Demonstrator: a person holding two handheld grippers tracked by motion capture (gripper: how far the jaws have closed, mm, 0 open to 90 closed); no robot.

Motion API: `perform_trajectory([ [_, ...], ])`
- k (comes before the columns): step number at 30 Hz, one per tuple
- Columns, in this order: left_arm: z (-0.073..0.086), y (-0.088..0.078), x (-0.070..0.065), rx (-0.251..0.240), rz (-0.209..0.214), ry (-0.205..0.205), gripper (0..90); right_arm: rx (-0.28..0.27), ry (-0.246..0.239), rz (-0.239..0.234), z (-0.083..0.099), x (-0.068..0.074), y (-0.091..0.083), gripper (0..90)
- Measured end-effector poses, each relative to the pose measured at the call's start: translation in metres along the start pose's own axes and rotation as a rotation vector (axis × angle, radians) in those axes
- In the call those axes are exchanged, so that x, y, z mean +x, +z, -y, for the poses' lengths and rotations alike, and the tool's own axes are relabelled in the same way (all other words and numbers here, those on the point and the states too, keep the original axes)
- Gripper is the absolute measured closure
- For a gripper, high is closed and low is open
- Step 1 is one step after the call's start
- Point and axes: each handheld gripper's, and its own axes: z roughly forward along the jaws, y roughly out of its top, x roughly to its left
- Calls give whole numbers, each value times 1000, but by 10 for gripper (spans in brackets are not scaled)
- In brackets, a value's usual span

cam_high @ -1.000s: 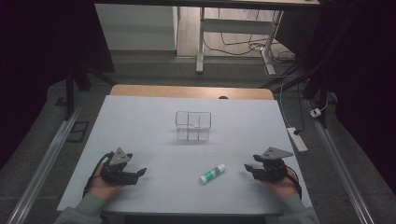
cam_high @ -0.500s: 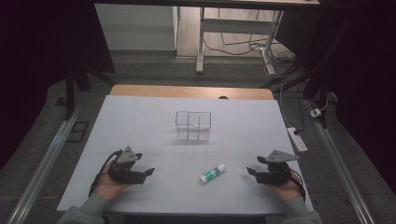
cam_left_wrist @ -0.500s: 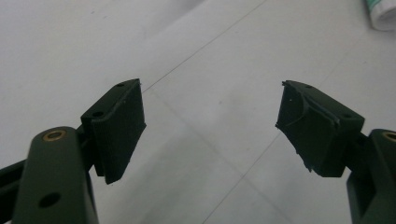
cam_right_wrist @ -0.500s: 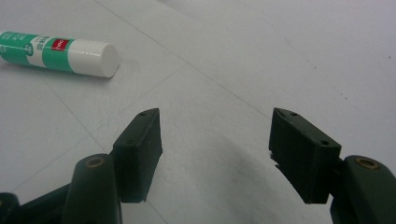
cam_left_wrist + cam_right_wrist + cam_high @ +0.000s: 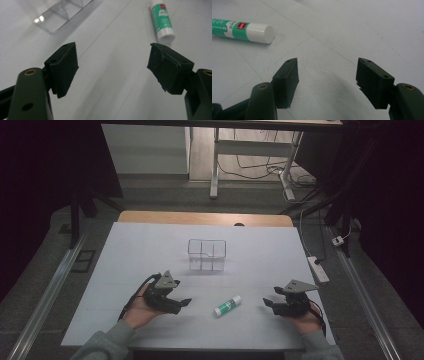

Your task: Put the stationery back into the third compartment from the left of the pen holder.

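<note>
A green-and-white glue stick lies on the white bench, between the left gripper and the right gripper. Both grippers' fingers stand apart, holding nothing. A clear divided box stands farther back, well apart from the stick.

Glue stick lies on table, before clear box.

A matt white bench with a bare wood strip along its far edge; on it a clear glossy plastic box; nearer than the box, a smooth plastic glue stick; each gripper's jaws are matt black plastic.
</note>
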Motion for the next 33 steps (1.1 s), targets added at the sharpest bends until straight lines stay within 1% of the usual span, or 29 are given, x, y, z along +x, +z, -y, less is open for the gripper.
perform_trajectory([
  [1, -4, 3, -1, 7, 4, 12, 236, 4, -6, 4, 0, 0, 1, 346],
  [3, -11, 10, -2, 12, 7, 19, 236, 9, -7, -3, 0, 1, 1, 346],
  [6, -19, 19, -1, 14, 18, 17, 241, 11, -10, -2, 0, 1, 2, 346],
  [8, -24, 24, -1, 29, 27, 19, 242, 14, -11, -1, 0, 1, 2, 346],
  [11, -34, 32, -4, 35, 36, 25, 244, 20, -16, 7, 1, 1, 3, 346],
  [13, -40, 37, -7, 38, 46, 36, 245, 25, -21, 7, 1, 1, 3, 346],
  [15, -47, 42, -10, 57, 57, 50, 246, 28, -23, 10, 1, 1, 3, 346],
  [17, -52, 48, -13, 64, 67, 60, 246, 31, -23, 15, 1, 1, 3, 346],
  [22, -62, 57, -20, 71, 84, 72, 251, 42, -30, 21, 2, 1, 4, 345],
  [24, -66, 60, -22, 82, 89, 83, 255, 46, -31, 25, 2, 1, 4, 345],
  [28, -73, 66, -27, 92, 101, 91, 258, 48, -33, 27, 2, 0, 4, 345],
  [31, -79, 72, -32, 108, 109, 105, 259, 51, -31, 32, 2, 0, 4, 345],
  [33, -83, 76, -35, 116, 114, 106, 259, 53, -33, 32, 2, 0, 5, 345],
])
